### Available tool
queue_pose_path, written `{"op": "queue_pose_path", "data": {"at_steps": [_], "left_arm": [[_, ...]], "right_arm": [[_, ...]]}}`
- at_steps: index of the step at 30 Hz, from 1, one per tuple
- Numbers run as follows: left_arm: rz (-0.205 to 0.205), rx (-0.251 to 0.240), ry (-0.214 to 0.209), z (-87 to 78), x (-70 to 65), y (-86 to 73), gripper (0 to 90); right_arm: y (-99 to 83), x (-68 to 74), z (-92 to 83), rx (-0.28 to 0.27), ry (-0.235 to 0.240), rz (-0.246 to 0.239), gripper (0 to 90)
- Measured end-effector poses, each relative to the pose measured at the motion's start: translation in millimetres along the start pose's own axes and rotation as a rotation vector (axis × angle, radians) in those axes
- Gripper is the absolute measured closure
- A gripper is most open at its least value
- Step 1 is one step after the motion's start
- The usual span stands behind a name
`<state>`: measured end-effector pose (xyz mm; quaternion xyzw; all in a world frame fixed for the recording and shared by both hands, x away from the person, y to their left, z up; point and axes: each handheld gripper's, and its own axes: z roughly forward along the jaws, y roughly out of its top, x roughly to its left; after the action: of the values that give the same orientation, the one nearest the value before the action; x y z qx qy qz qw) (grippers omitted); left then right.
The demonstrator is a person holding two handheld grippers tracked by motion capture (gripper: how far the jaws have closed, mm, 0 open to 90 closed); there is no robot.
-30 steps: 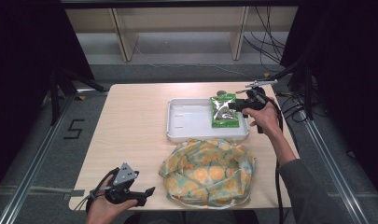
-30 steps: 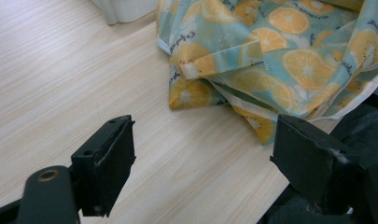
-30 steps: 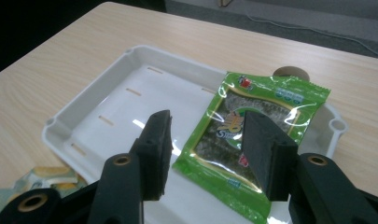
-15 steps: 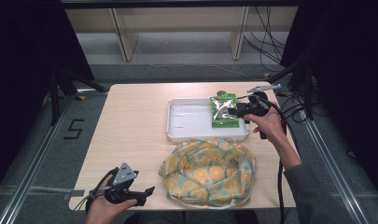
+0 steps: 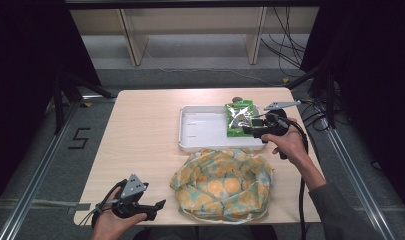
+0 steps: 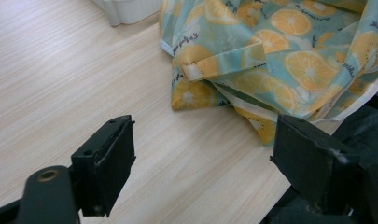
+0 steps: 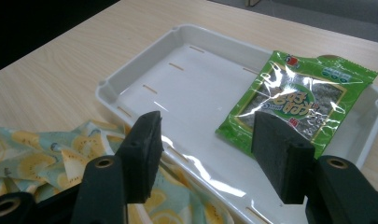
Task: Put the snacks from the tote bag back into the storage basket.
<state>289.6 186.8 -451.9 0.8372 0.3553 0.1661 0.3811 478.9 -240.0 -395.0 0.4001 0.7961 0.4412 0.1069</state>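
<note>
A green snack packet [image 5: 239,118] [image 7: 298,98] lies flat in the right end of a white tray [image 5: 202,130] [image 7: 177,88]. My right gripper [image 5: 249,130] [image 7: 205,144] hovers over the tray's near right rim, pointing left. Its jaws have just been opening and stand open, with nothing between them; the packet is just beyond the right jaw. A crumpled cloth bag [image 5: 222,182] [image 6: 280,60] printed with orange slices sits in front of the tray. My left gripper [image 5: 157,206] [image 6: 200,149] rests open at the table's front left, its jaws aimed at the bag's edge.
The light wooden table [image 5: 140,130] has bare room on its left half. Metal rails and a floor mark run along the left side, and cables hang at the back right. The cloth bag [image 7: 46,154] nearly touches the tray's near rim.
The right gripper has drawn back toward the near side of the tray, away from the packet, which stays lying in the tray. The left gripper has not moved.
</note>
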Motion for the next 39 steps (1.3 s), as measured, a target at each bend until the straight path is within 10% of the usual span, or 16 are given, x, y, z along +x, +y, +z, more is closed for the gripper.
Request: {"op": "queue_pose_path", "data": {"at_steps": [20, 23, 39], "left_arm": [[0.028, -0.005, 0.011, 0.0, 2.0, 0.8, 20.3], [-0.029, 0.003, 0.002, -0.2, -1.5, -0.8, 20.3], [-0.034, -0.002, 0.004, 0.1, -1.7, -0.5, 20.3]], "right_arm": [[-26.6, 18.0, -16.4, -0.021, 0.021, -0.056, 42.2], [-32.1, 20.6, -20.0, -0.005, 0.018, -0.043, 42.1], [-58.5, 25.6, -37.3, -0.029, 0.020, -0.036, 40.4]]}}
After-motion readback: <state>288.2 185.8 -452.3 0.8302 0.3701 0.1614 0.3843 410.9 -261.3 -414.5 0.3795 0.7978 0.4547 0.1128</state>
